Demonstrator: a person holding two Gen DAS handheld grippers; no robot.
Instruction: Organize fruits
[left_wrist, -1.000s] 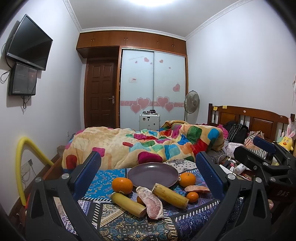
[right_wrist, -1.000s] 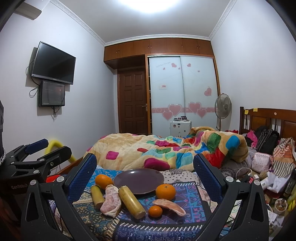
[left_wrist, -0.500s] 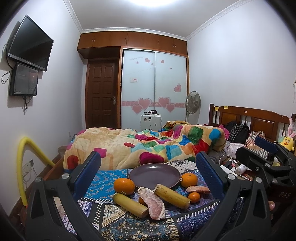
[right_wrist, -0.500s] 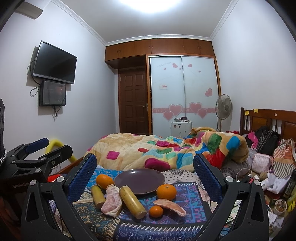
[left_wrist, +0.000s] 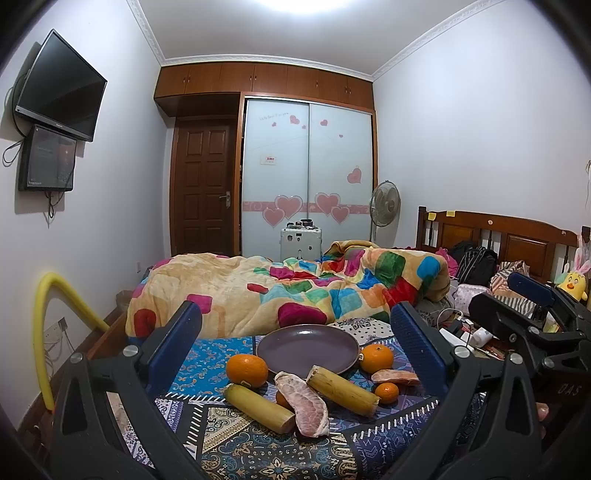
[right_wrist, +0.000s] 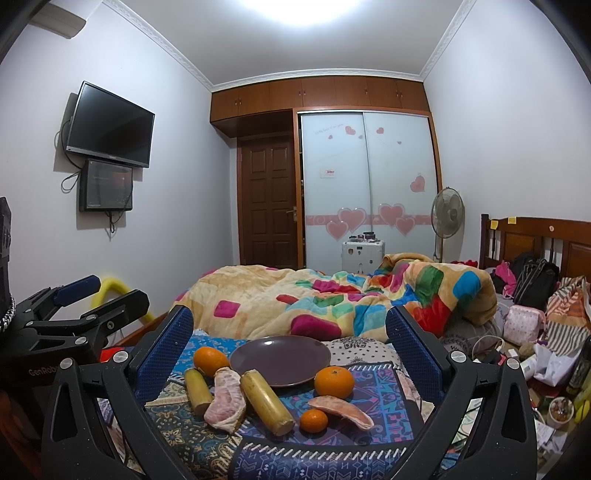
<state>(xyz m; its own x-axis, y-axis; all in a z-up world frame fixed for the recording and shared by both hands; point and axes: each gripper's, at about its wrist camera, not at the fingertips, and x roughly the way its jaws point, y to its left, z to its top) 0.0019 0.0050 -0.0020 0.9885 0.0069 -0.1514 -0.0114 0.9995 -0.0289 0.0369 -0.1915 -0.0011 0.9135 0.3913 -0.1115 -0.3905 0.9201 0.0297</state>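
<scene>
While both the left gripper and the right gripper hover with jaws spread wide and empty, the fruits lie at lower centre of frame around the empty purple plate on the patterned cloth.

Both wrist views look level across the bed toward the wardrobe. They sit side by side near the plate and share it.

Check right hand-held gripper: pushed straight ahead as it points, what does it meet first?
Likely the purple plate, centred between the open fingers of the right hand-held gripper, or the bedding behind it. The sugarcane piece lies lower and nearer, so a slight downward tilt would meet that first; depth is unclear.
</scene>
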